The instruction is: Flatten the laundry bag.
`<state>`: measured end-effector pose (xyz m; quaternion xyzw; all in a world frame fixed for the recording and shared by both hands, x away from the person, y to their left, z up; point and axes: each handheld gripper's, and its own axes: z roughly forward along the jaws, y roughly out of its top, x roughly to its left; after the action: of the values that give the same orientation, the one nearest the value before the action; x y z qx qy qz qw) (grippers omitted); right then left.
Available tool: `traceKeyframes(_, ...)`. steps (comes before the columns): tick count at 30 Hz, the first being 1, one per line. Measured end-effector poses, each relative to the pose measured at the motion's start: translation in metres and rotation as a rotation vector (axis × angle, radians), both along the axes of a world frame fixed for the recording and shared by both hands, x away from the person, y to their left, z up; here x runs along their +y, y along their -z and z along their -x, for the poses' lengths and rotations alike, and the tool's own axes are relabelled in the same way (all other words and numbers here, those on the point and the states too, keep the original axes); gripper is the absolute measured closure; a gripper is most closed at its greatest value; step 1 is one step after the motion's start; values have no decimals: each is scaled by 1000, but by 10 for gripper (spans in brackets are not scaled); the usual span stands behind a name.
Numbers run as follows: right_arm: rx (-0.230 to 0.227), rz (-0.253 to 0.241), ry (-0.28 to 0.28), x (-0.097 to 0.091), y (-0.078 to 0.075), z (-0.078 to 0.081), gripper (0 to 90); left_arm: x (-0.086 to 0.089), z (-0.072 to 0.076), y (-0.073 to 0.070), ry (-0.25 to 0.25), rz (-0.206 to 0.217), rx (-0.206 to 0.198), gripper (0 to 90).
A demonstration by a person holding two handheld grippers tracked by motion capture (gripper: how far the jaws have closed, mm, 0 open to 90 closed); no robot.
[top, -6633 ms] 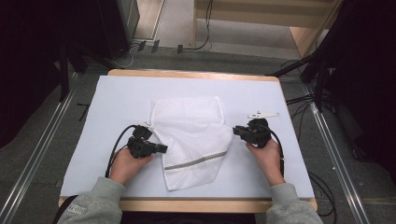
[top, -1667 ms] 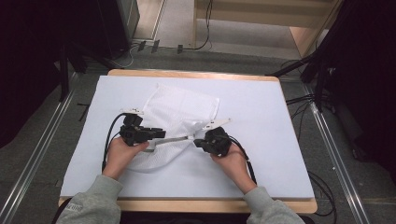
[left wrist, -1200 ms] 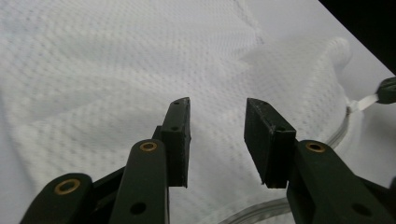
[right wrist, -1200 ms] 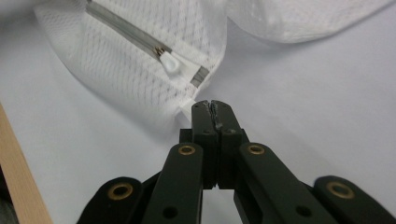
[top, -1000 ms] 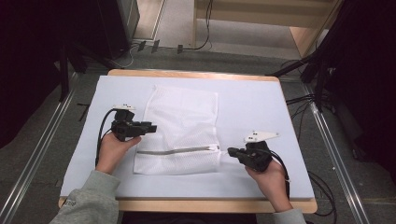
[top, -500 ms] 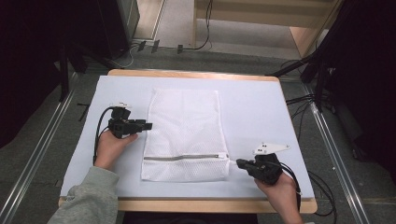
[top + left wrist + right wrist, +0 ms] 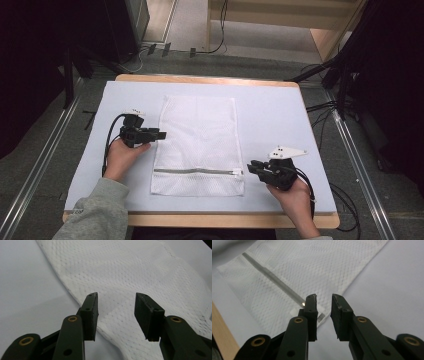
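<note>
Right tool [image 7: 256, 167] jaws just opened a bit, nothing between them, just off bag corner. Left tool [image 7: 159, 134] spread wide, empty, at bag's left edge. Bag [image 7: 199, 142] now flat, smooth on desk [image 7: 280, 120]; earlier crumpled. Spreading looks done. Zipper [image 7: 197, 171] looks shut near front; inside looks empty.

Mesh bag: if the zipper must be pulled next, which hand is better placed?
Probably the right. Its tongs sit open just beside the zipper end of the mesh bag; the left tongs are at the bag's side, farther up.
</note>
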<state>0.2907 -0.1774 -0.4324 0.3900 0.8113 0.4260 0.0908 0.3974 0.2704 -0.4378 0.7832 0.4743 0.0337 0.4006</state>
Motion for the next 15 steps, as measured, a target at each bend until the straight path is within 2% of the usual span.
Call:
traceKeyframes(6,7,-1,10,7,7,-19,832,-7,4,-4,20,0,-8,548)
traceKeyframes(9,23,-4,7,12,12,-29,883,-11,7,-6,36,0,-15,539)
traceKeyframes(10,41,-2,8,15,13,-32,897,-12,7,-6,41,2,-17,536)
traceKeyframes(15,67,7,-17,26,23,-45,900,-21,11,-9,74,5,-18,496)
